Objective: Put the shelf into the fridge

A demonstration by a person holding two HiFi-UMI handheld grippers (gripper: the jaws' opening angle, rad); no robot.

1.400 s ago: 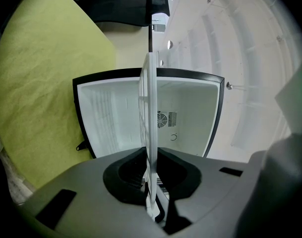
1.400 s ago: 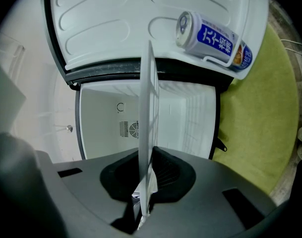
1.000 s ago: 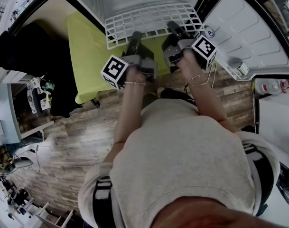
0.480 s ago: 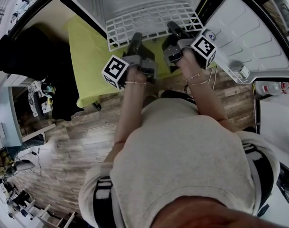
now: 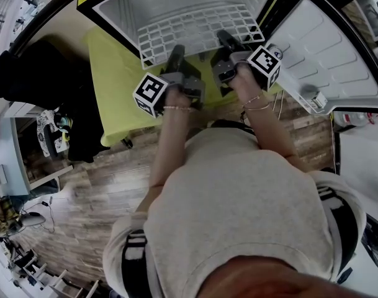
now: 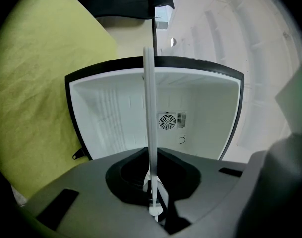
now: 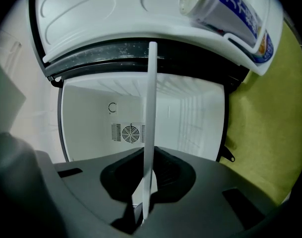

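- We hold the left gripper (image 5: 176,51) and the right gripper (image 5: 225,40) side by side, both pointing into the open fridge (image 5: 123,8).
- The white wire shelf (image 5: 195,30) lies between the two grippers and the fridge. Its far part sits inside the white compartment, and its near edge sticks out toward us over the yellow-green surface (image 5: 114,85).
- In the left gripper view the shelf (image 6: 149,118) shows edge-on as a thin white bar running up the middle. The jaws are pressed onto its near rim, so this gripper is pinching the shelf on the left part of that edge.
- In the right gripper view the same thin white bar (image 7: 150,113) rises from between the jaws. They are closed tight on it, so this gripper is pinching the right part of the near edge.
- A round fan grille (image 6: 167,120) sits on the back wall of the compartment, straight ahead of both grippers.
- The fridge door (image 5: 328,48) stands swung open on our right, and a can (image 7: 230,11) with blue print rests in its rack.
- The fridge stands on the cloth-covered surface, and a wooden floor (image 5: 95,185) shows below it.
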